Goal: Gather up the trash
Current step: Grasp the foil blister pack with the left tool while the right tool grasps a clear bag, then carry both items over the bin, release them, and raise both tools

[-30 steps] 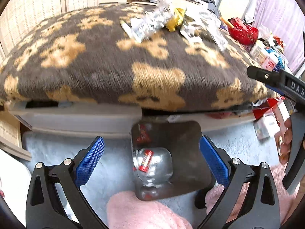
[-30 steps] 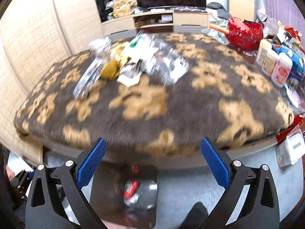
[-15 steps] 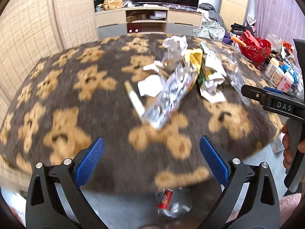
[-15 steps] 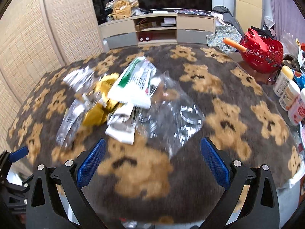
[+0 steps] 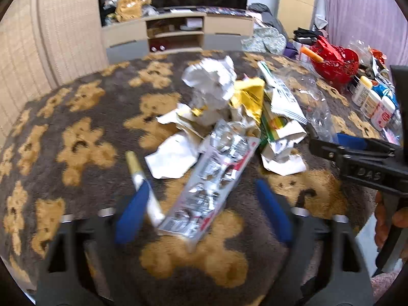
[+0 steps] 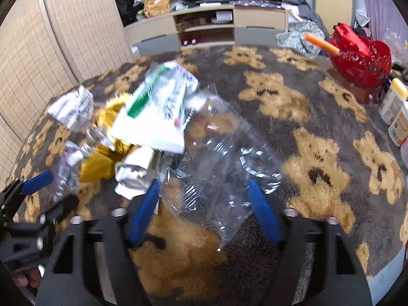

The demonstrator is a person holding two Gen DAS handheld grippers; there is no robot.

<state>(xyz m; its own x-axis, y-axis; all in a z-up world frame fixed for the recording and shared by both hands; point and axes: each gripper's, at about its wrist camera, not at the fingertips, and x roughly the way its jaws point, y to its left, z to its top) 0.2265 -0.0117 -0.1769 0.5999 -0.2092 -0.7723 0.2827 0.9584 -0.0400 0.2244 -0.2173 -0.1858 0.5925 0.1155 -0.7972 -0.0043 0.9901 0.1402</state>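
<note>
1. A low table is covered by a plush grey-brown blanket [image 5: 84, 117] patterned with tan teddy bears; its pile looks thick and shaggy.
2. The trash lies heaped near the middle of the blanket: a crumpled white paper ball [image 5: 211, 84] at the far side, a yellow wrapper [image 5: 251, 97] touching it on the right, and a torn white packet with green print [image 6: 155, 109] beside that.
3. A long silver foil wrapper [image 5: 216, 178] stretches from the heap toward the near edge, with a white-and-gold stick packet [image 5: 145, 186] just to its left.
4. A clear plastic bag [image 6: 221, 163] lies flat at the right of the heap.
5. The left gripper [image 5: 201, 209] has its blue-padded jaws spread wide on either side of the near end of the silver foil wrapper, gripping nothing.
6. The right gripper [image 6: 204, 211] is likewise spread wide, its pads flanking the near part of the clear plastic bag without closing on it.
7. At the far right of the table stands a red openwork basket [image 6: 362, 58] with an orange stick poking out, and several white bottles [image 5: 372, 102] crowd the right edge.
8. Beyond the table is a beige TV cabinet [image 6: 206, 28] with open shelves and a dark screen above it.
9. A woven beige screen wall [image 6: 51, 51] runs along the left; a purple curtain [image 5: 362, 12] hangs at the right.
</note>
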